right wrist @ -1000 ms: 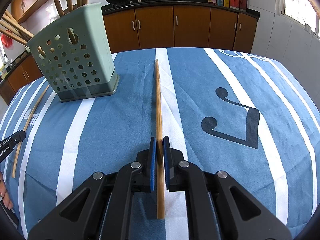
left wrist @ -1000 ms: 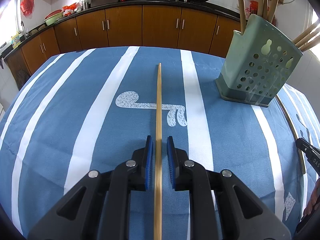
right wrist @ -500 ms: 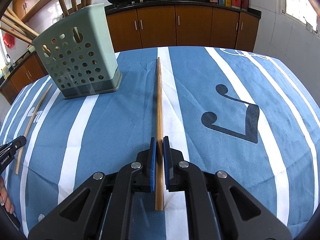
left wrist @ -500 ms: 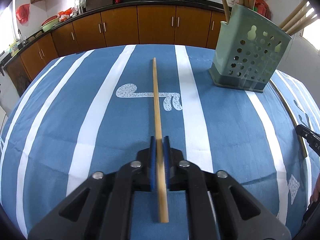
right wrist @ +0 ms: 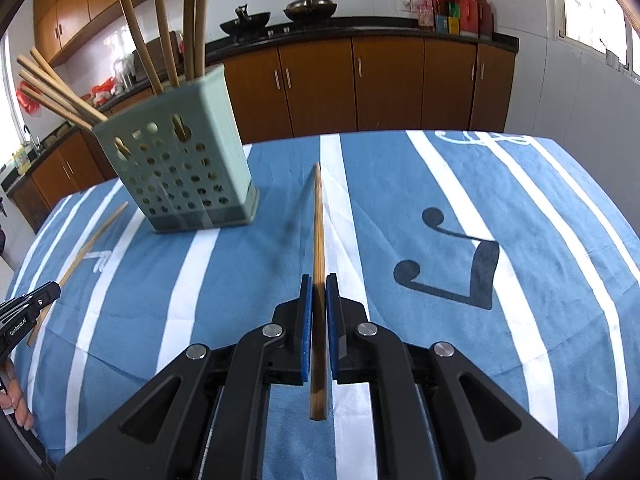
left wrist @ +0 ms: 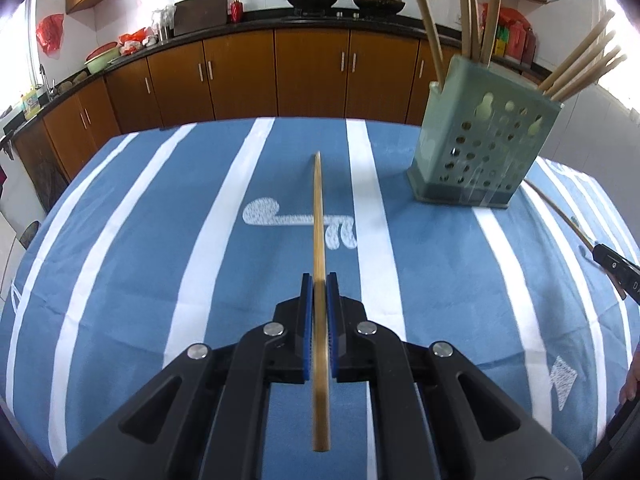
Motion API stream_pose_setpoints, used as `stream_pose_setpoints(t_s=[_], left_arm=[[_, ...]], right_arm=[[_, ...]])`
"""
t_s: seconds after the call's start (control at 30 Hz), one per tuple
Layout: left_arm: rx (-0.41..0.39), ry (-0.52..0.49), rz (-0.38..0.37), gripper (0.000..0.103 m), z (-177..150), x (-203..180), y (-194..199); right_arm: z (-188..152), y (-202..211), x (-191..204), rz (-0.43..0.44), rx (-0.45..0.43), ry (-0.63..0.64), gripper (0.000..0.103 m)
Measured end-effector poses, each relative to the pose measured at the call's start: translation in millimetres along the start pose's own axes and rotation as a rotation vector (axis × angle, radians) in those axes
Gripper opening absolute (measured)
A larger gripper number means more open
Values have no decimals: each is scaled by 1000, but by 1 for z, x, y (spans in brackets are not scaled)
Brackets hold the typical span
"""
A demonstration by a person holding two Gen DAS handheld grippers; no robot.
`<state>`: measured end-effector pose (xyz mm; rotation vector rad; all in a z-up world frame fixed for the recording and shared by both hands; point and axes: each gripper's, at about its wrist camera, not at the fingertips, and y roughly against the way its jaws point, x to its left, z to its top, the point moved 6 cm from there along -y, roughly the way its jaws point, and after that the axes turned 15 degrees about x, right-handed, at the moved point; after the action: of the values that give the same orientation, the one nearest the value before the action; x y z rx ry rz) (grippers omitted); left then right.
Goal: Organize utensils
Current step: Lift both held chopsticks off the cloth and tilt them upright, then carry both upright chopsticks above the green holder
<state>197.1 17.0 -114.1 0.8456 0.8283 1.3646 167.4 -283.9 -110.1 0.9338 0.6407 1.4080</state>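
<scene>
My left gripper point(left wrist: 319, 282) is shut on a wooden chopstick point(left wrist: 318, 216) and holds it above the blue striped tablecloth point(left wrist: 160, 240). My right gripper point(right wrist: 319, 283) is shut on another wooden chopstick point(right wrist: 318, 220), also lifted off the cloth. A green perforated utensil holder point(left wrist: 480, 148) with several chopsticks in it stands at the far right in the left wrist view and at the far left in the right wrist view point(right wrist: 180, 176). Each gripper shows at the edge of the other's view: the right one point(left wrist: 618, 266), the left one point(right wrist: 24, 312).
Wooden kitchen cabinets point(left wrist: 280, 72) and a dark counter with woks point(right wrist: 276, 20) run behind the table. The table edge lies just beyond the holder.
My left gripper has shut on its chopstick. Both grippers have lifted their chopsticks off the cloth, and the far ends now point up higher.
</scene>
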Motion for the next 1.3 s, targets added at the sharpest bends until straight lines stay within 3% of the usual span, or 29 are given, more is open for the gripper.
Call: stream_pose_setpoints(t_s=[0.7,1.3], left_arm=[[-194,47,-45,8,30,8,68],[-258,31,-71,8,39,4,94]], right_arm=[[26,57,-1,66,-179,-28,7],[38,82,6,92,-246,-9,7]])
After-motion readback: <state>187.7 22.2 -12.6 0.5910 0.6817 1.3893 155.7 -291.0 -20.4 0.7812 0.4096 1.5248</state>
